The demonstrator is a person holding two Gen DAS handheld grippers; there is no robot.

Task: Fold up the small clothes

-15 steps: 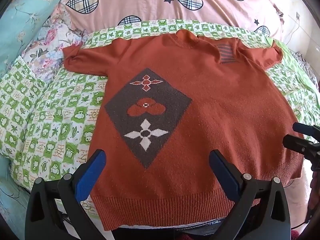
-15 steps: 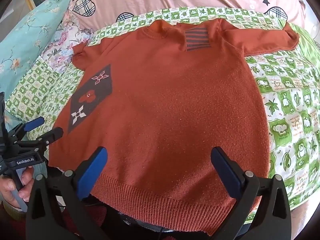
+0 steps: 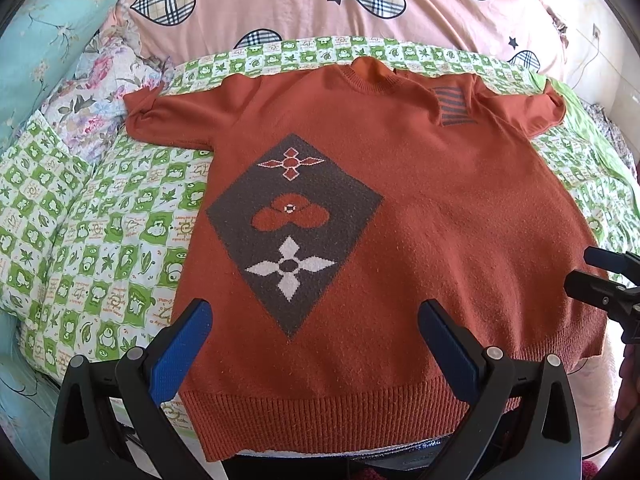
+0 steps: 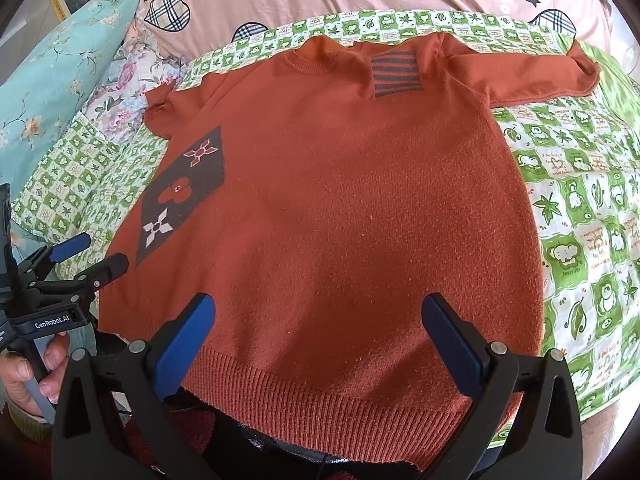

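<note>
A rust-orange short-sleeved knit sweater [image 3: 420, 208] lies flat, face up, on the bed, neck away from me and ribbed hem [image 3: 328, 416] nearest. It has a dark diamond with flower motifs [image 3: 292, 232] and a striped patch [image 3: 454, 106] near one shoulder. It also shows in the right wrist view [image 4: 340, 208]. My left gripper [image 3: 314, 344] is open and empty, above the hem's left part. My right gripper [image 4: 320, 340] is open and empty, above the hem's right part. Each gripper shows at the edge of the other's view, the right one [image 3: 600, 276] and the left one [image 4: 86, 256].
The sweater rests on a green-and-white checked quilt [image 3: 100, 240]. A pink blanket with plaid hearts [image 3: 280, 0] lies behind it. A teal floral pillow [image 3: 44, 36] and a floral cushion [image 3: 96, 108] sit at the left. The bed edge is just below the hem.
Both grippers have held nearly still, with only a slight drift in view. The sweater has not moved.
</note>
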